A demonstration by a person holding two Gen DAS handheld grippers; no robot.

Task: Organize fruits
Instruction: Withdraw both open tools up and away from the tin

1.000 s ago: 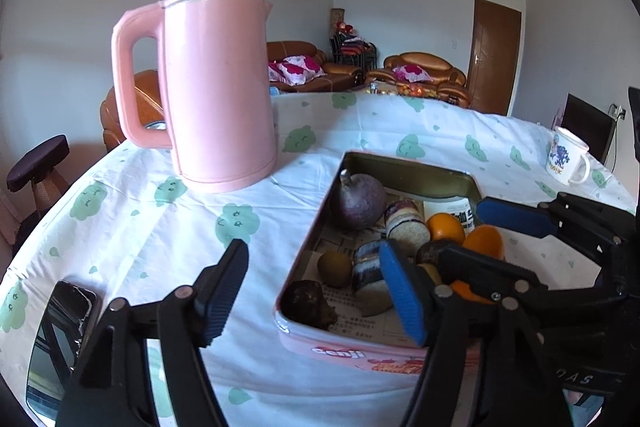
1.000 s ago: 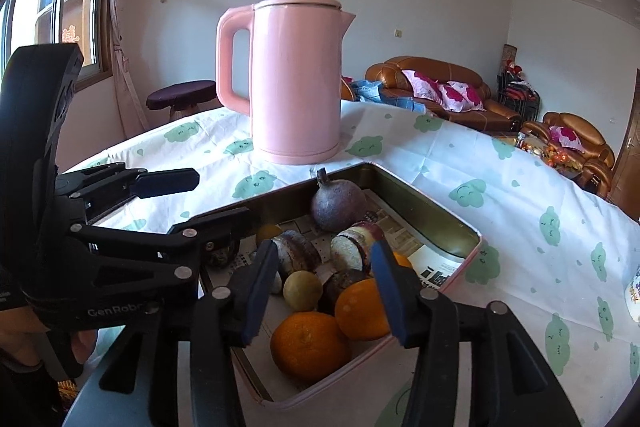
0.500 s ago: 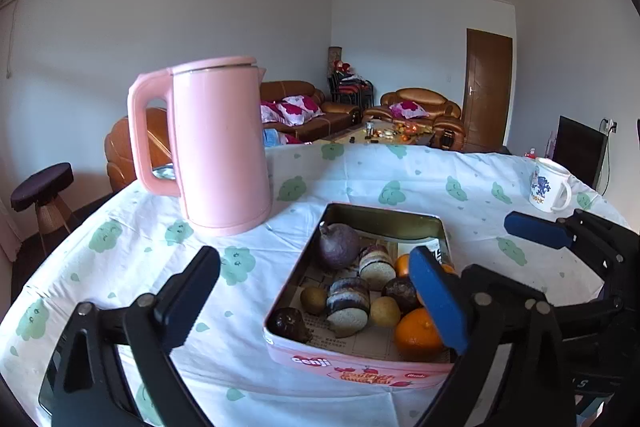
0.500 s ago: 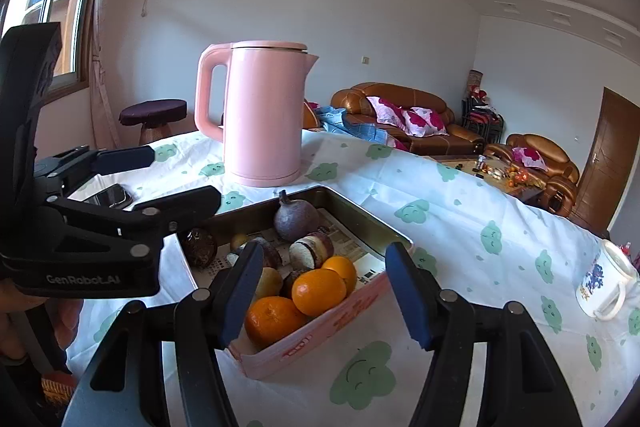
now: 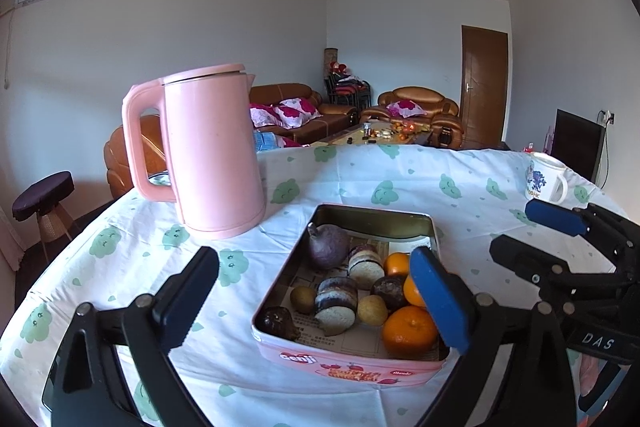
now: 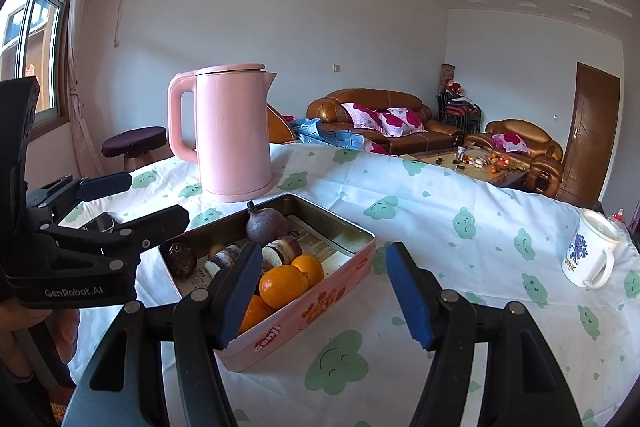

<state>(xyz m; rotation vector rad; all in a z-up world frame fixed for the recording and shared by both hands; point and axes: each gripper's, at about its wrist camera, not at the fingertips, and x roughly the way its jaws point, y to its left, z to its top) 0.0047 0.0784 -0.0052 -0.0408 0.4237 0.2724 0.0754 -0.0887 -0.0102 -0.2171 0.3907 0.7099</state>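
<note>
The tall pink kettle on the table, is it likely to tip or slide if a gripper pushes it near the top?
The tall pink kettle looks narrow for its height, so a high push would probably tip it. It stands on a loose cloud-print tablecloth, which might bunch rather than let it slide. Its smooth wall may be slippery.

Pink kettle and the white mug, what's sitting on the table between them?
In the right wrist view, only bare cloud-print tablecloth lies between the pink kettle and the white mug; the fruit tin sits nearer the camera.
</note>
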